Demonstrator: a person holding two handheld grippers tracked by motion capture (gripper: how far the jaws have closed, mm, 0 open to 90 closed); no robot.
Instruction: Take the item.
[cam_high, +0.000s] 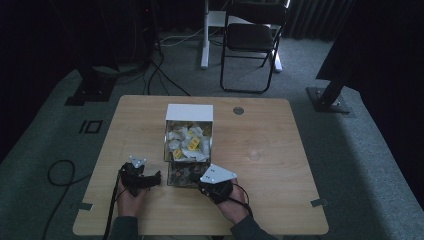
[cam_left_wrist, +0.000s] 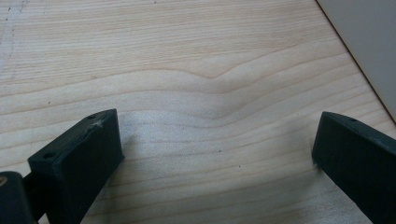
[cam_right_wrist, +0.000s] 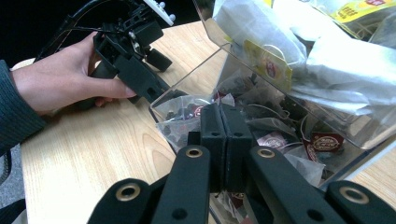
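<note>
while the right tongs (cam_right_wrist: 219, 135) sit pinched shut among tea bags (cam_right_wrist: 187, 112), the left tongs (cam_left_wrist: 215, 154) gape wide.
bags look light, soft, tearable; take one by its paper tag.

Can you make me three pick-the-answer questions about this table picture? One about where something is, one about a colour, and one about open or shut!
1. Where is the clear tea bag box?
A. middle of the table
B. on the folding chair
C. on the floor

2. What colour is the box's lid?
A. red
B. white
C. green

3. How do the right tool's jaws stand?
A. wide apart
B. pressed together
C. around a cup

Answers:
1 A, the box stands mid-table, just beyond both tools.
2 B, the high view shows a white top.
3 B, the right gripper view shows the jaws touching, over the tea bags in the bottom tray, while the left tool is open above bare wood.
</note>
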